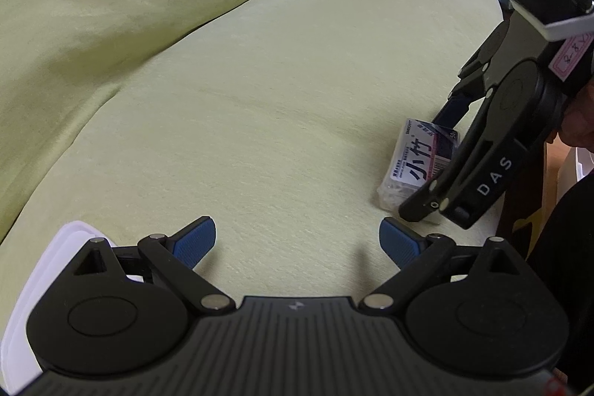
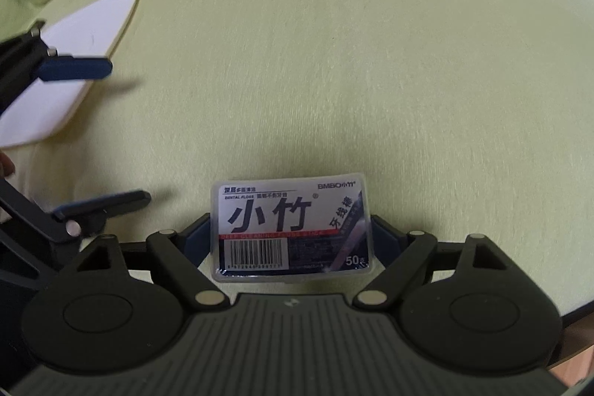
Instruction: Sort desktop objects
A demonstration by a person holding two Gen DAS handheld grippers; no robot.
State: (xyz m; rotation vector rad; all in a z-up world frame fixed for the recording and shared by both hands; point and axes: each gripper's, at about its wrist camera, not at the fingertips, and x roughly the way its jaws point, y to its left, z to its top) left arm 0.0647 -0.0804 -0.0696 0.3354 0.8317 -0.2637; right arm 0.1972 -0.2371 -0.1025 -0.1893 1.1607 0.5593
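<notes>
Our right gripper [image 2: 291,229] straddles the dental floss box [image 2: 291,229], contact unclear; our left gripper [image 1: 297,240] is spread, empty. The slick box may slip sideways on the soft green cloth [image 2: 334,62].

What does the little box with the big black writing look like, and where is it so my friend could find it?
Start at the big yellow-green cloth covering everything. Near its front edge, between the fingers of the right gripper, lies the floss box: small, flat, clear plastic. Unlike the plain white tray off to the left, its white label has two bold black characters, a red stripe and a barcode.
</notes>
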